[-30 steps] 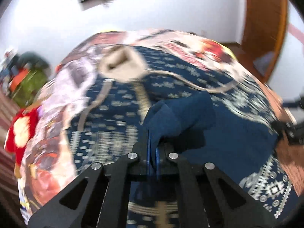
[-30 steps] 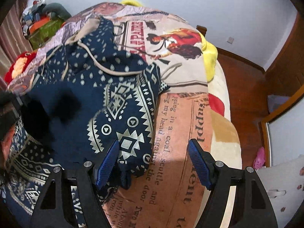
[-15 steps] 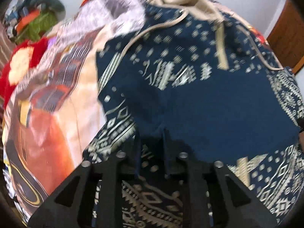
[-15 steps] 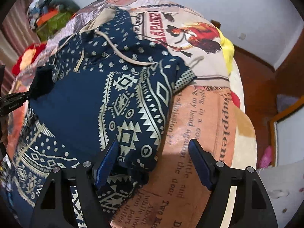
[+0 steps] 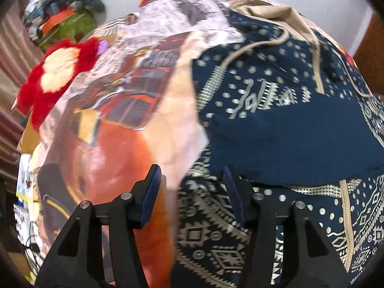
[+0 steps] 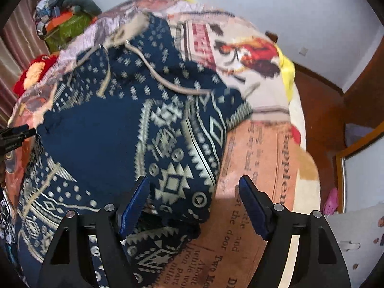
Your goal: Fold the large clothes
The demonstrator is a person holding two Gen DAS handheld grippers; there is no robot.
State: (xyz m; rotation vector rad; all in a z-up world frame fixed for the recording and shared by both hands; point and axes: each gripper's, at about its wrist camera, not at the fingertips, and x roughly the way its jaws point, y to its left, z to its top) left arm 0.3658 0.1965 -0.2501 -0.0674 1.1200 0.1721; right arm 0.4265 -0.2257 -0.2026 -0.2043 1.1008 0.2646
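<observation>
A navy hoodie with cream geometric print, a tan hood and drawstrings lies spread on a bed; it also shows in the right wrist view. Both sleeves lie folded inward across its body. My left gripper is open and empty, just above the hoodie's left edge. My right gripper is open and empty, its jaws either side of the folded sleeve's lower edge. The left gripper's tip shows at the left edge of the right wrist view.
The bed is covered by a printed bedspread, seen also in the right wrist view. A red plush toy lies at the bed's left. A cluttered green box stands behind. Wooden floor is right of the bed.
My left gripper carried the navy sleeve down onto the hoodie's body, opened and let it go, then drew back left. My right gripper stayed open near the right folded sleeve.
</observation>
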